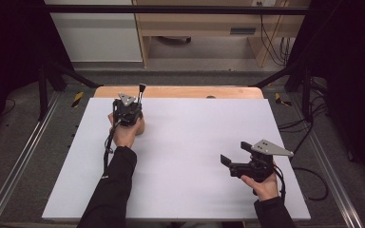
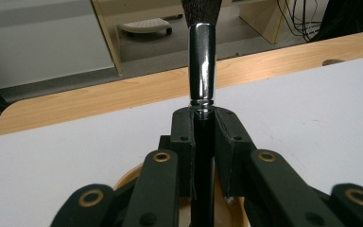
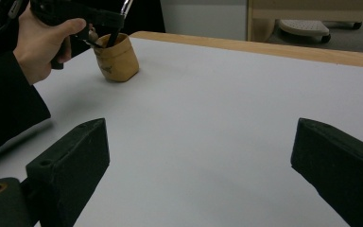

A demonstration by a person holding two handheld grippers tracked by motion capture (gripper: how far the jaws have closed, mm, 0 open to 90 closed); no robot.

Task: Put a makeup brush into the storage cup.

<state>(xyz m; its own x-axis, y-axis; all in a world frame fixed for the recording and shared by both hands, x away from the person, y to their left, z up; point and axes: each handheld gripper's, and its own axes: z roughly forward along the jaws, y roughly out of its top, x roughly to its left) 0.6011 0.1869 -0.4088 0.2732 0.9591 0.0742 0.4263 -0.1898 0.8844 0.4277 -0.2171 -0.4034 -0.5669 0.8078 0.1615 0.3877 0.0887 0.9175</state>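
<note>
My left gripper is clamped on the brush handle just below the ferrule, keeping it upright over the cup so its lower end sits inside. My right gripper waits with jaws spread, empty, well clear over the table.

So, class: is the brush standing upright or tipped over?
Upright. The left claw is shut on the brush, whose handle runs straight down into the wooden cup.

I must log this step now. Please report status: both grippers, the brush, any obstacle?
Left gripper shut on brush, handle inside wooden cup. Right gripper open, holding nothing. White board around cup bare.
</note>
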